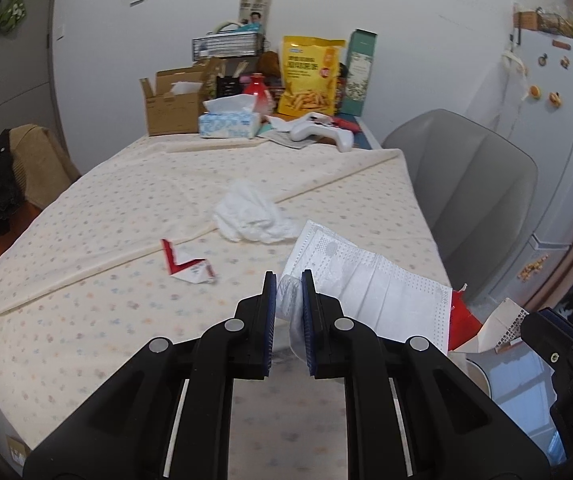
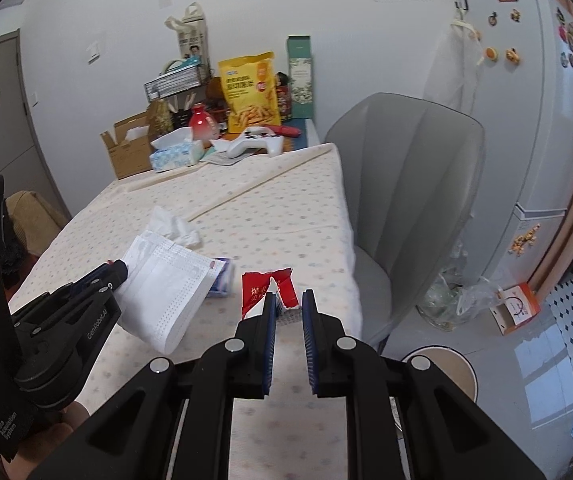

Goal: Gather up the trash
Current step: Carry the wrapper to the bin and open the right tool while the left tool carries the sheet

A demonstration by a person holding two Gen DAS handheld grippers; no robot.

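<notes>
Over the table (image 1: 86,208), left gripper (image 1: 289,280) clamping face mask (image 1: 366,276), tissue box (image 1: 228,120) with tissue

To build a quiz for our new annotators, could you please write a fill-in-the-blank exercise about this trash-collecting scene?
1. The left gripper is shut on a white pleated paper face ____.
2. The right gripper holds a torn packet that is white and ____.
3. The crumpled white tissue lies on the dotted cream ____.
4. The padded chair near the white fridge is ____ in colour.

Missing words: mask; red; tablecloth; grey.
</notes>
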